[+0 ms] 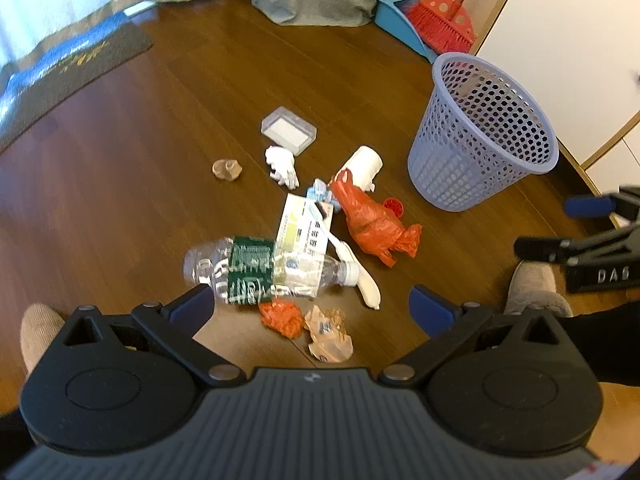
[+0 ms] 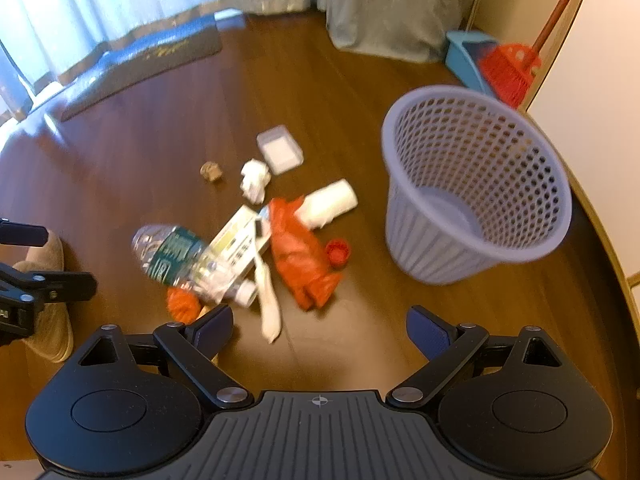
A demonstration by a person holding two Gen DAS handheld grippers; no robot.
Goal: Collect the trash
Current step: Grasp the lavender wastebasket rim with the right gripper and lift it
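Left claw (image 1: 310, 306) released, jaws spread wide, nothing between them. It's pitched steeply down at the floor (image 1: 140, 184), hovering over the near end of the trash pile. Right claw (image 2: 320, 326) same: spread wide, empty, angled steeply down, over bare floor between pile and basket. In the left view the right claw sits at the right edge; apart, side by side.

Just past the left claw: clear plastic bottle (image 1: 260, 270) on its side, green label, with a white carton (image 1: 306, 226) overlapping it. Orange scrap (image 1: 282, 317) and crumpled brown wrapper (image 1: 330, 332) close to the claw. Orange plastic bag (image 1: 374, 222) right of the carton, white paper roll (image 1: 362, 166) beyond it. Further out: white tissue wad (image 1: 282, 166), clear plastic box (image 1: 288, 131).

Lavender mesh basket (image 2: 476, 184) upright on the floor, right of the pile, well apart from both claws.
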